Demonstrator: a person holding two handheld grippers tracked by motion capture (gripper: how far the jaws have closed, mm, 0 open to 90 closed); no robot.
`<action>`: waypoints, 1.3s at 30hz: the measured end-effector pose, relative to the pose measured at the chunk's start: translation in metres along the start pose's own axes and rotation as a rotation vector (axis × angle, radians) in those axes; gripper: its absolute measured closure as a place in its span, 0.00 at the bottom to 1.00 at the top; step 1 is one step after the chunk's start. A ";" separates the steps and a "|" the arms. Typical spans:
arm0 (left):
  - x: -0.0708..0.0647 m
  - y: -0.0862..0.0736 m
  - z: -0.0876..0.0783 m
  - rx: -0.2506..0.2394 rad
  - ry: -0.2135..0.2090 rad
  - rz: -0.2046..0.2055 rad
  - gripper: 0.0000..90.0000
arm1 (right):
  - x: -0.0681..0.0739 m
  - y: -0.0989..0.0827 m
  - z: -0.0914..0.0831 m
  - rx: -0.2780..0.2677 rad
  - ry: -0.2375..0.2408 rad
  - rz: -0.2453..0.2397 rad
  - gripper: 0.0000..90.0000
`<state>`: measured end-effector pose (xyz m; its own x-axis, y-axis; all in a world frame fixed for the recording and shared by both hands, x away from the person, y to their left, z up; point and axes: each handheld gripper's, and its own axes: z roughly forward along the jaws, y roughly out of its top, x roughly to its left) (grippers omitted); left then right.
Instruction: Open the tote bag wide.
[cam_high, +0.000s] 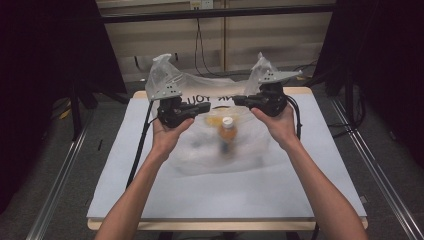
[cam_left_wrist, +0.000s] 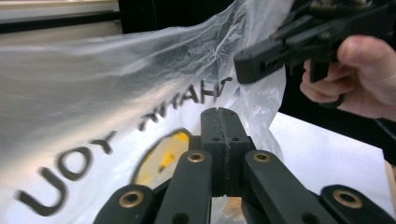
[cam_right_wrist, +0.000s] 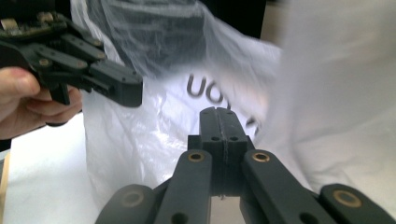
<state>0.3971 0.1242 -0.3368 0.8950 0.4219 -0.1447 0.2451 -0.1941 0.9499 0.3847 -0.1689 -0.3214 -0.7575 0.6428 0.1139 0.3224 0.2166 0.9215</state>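
Note:
A translucent plastic bag (cam_high: 200, 150) with dark lettering rests on the white table top (cam_high: 225, 195). Inside it stands a bottle (cam_high: 227, 132) of orange liquid with a white cap. My left gripper (cam_high: 194, 110) is shut on the bag's left rim, and a handle (cam_high: 162, 75) sticks up above it. My right gripper (cam_high: 237, 101) is shut on the right rim under the other handle (cam_high: 262, 67). In the left gripper view the closed jaws (cam_left_wrist: 218, 112) meet against the printed film (cam_left_wrist: 116, 93), with the right gripper (cam_left_wrist: 252, 70) beyond. The right gripper view has its jaws (cam_right_wrist: 218, 111) together at the bag (cam_right_wrist: 154, 135), opposite the left gripper (cam_right_wrist: 128, 91).
The table top's front edge (cam_high: 225, 220) lies near the person's forearms. Metal rails (cam_high: 60, 180) run along the floor on both sides. Dark curtains (cam_high: 45, 55) hang left and right, and cables (cam_high: 200, 45) drop down the back wall.

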 end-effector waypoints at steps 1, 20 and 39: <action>0.000 -0.003 0.001 -0.008 -0.004 -0.010 1.00 | -0.001 -0.007 0.001 -0.002 0.002 0.005 1.00; 0.005 -0.042 0.033 0.130 0.011 -0.010 1.00 | -0.006 -0.073 0.018 0.076 0.009 0.080 1.00; -0.003 -0.082 0.031 0.238 -0.030 0.014 1.00 | 0.008 -0.109 0.012 0.170 0.108 0.074 1.00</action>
<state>0.3860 0.1110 -0.4226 0.9085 0.3923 -0.1439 0.3108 -0.4044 0.8601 0.3504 -0.1787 -0.4249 -0.7817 0.5813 0.2259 0.4634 0.2989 0.8342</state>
